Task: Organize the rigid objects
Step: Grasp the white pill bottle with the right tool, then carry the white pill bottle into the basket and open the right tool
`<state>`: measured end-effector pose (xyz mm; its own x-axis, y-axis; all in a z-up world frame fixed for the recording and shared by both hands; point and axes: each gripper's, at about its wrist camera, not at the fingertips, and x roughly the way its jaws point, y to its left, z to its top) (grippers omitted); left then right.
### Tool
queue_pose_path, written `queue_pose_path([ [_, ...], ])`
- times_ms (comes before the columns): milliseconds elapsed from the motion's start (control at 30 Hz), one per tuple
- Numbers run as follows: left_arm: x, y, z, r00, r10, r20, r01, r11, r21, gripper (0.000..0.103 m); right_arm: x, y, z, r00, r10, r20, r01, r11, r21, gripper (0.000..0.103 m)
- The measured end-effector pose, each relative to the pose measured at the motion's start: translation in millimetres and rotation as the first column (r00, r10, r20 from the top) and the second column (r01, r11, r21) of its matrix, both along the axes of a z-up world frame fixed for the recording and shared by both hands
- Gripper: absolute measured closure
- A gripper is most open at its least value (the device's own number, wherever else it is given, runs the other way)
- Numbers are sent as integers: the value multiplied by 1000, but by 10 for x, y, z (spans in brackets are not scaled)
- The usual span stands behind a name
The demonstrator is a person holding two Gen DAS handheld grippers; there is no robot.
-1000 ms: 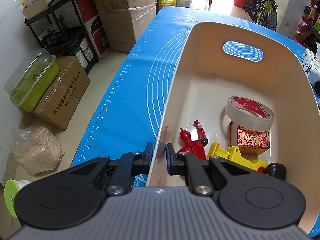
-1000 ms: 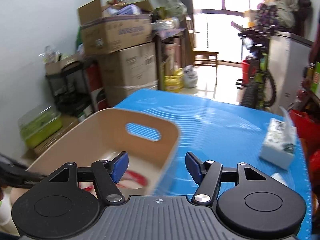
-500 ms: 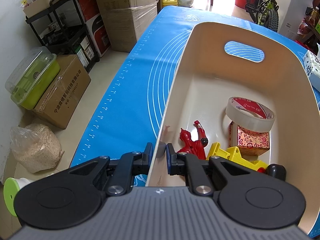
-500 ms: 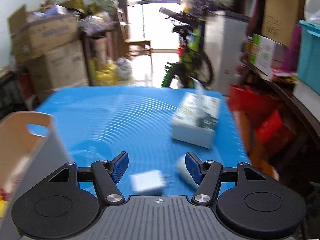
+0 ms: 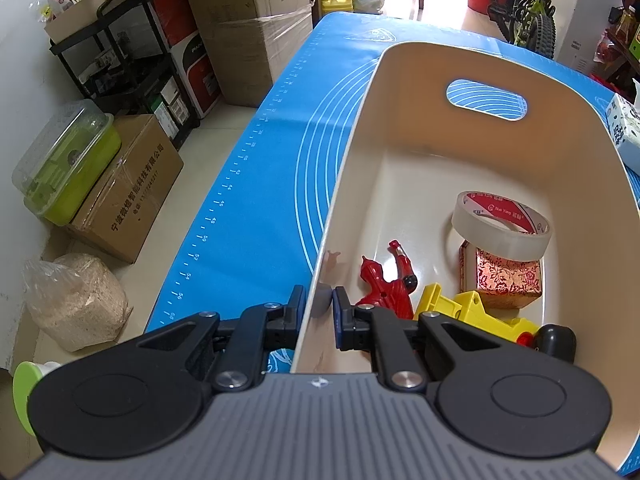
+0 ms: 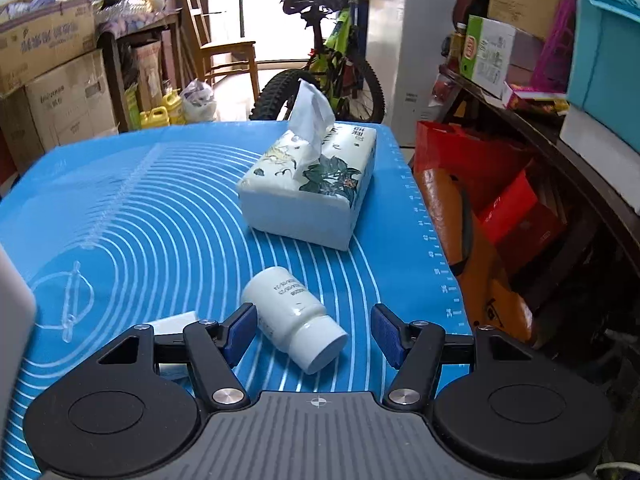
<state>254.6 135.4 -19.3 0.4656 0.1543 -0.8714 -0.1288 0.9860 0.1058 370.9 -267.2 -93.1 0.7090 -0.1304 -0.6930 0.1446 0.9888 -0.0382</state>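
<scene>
Clamping left gripper [image 5: 320, 307] on the cream bin [image 5: 404, 92] wall, seemingly steadying it for drop-ins. Spreading right gripper [image 6: 312, 330] wide around the white bottle [image 6: 292, 314], lying sideways, cap at 5 o'clock, likely lining up a grab.

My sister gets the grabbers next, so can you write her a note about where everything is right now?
Left gripper: shut on the near left wall of the cream bin, holding it.
Right gripper: open, empty, with the white bottle lying on its side between the fingers on the blue mat.
Done, in the bin: tape roll, red patterned box, red toy, yellow toy, and a black thing.
Left: the bottle, and a small white thing partly hidden behind the right gripper's left finger. The tissue box is also out.
</scene>
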Motion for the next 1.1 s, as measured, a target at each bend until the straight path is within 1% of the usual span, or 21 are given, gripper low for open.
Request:
queue_pose_path([
  [200,10,-19,0,1000,-3,-1,3,1000,6,87,88,12,-58,999,30,-16,-30,999,11,34],
  [267,9,-21,-1,1000,-3,-2,3,1000,8,87,115,33,-106,998,47,-39,-47,999,13,44],
  [333,9,-19,0,1000,-3,-1,3,1000,8,87,104,49,-139,997,56,-45,-55,998,14,50],
  [367,9,-17,-1,1000,-3,-1,3,1000,9,87,90,54,-137,997,61,-38,-61,998,21,57],
  [400,9,-18,-1,1000,-3,-1,3,1000,8,87,85,69,-132,997,59,-40,-58,998,19,57],
  [433,9,-18,-1,1000,-2,-1,2,1000,7,87,80,88,-123,997,57,-44,-56,998,14,60],
  [500,8,-20,1,1000,-2,-1,2,1000,8,87,58,129,-110,997,56,-48,-56,998,-5,60],
  [667,-3,-20,7,1000,-4,2,4,1000,18,86,0,160,-53,998,46,-49,-47,999,-18,60],
  [867,1,-29,9,1000,1,2,-1,1000,11,86,-124,247,116,999,41,-26,-43,998,-53,60],
  [1000,7,-27,9,1000,3,1,-3,1000,6,86,-212,310,293,999,41,5,-41,998,-50,60],
  [1100,9,-20,5,1000,5,2,-5,1000,3,87,-278,363,494,998,45,51,-44,999,-17,60],
])
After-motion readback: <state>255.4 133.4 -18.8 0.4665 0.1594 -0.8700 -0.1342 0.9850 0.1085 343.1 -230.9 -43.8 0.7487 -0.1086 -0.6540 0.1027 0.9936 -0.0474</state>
